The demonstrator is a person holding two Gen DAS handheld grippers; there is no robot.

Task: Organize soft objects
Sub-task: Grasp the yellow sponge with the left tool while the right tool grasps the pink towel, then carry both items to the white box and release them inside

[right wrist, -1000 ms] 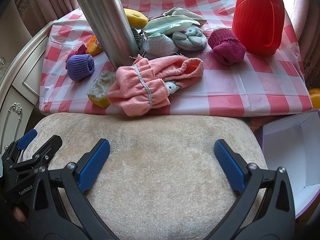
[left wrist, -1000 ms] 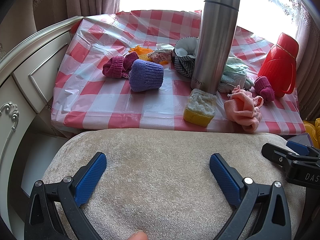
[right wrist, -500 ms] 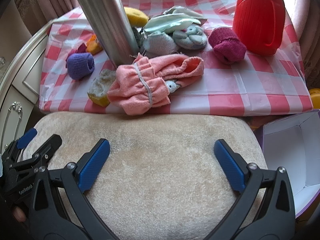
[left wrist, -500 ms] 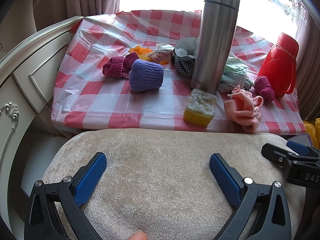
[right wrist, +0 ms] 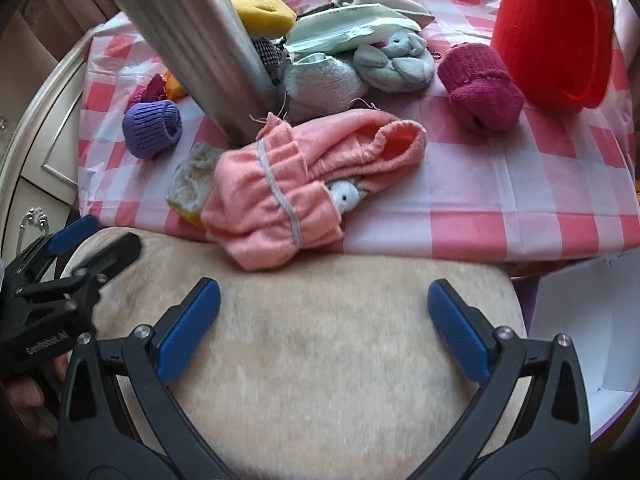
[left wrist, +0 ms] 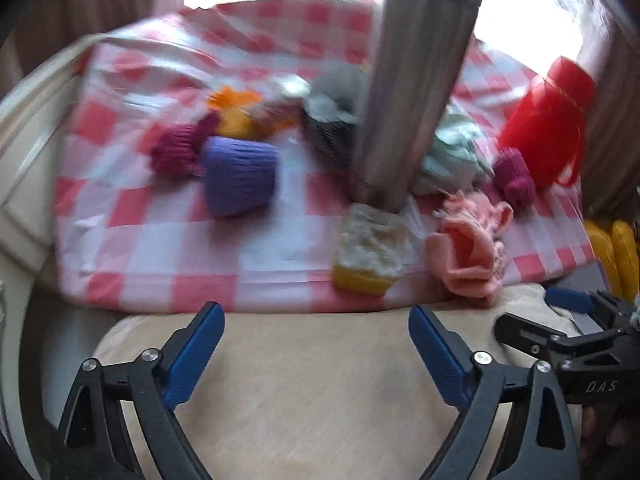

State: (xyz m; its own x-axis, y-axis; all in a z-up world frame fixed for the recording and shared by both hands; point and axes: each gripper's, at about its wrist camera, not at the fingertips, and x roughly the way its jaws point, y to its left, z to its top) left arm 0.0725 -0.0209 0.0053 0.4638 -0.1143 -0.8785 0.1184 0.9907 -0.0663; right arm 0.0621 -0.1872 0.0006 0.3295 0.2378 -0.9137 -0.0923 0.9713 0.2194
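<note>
Right wrist view has us hanging over the beige seat (right wrist: 320, 320), right gripper (right wrist: 324, 320) spread wide with nothing between the pads. Dead ahead, the pink garment (right wrist: 288, 184) droops over the near edge of the checked table (right wrist: 520, 184), touching the sponge (right wrist: 192, 184) on its left and lying against the foot of the steel flask (right wrist: 208, 48). It sits beyond our fingertips, apart from them, roughly centred between the two.

Left wrist view is blurred: left gripper (left wrist: 316, 344) has just been closing a little, yet its pads stay well apart and empty. The purple sock (left wrist: 240, 176) lies ahead, slightly left of centre.

We reckon the pink garment is the pick. Best to come in low over the table edge, bite the bunched middle, and lift away from the flask so we don't tip it. The white box (right wrist: 580, 320) at right looks like the likely drop.
</note>
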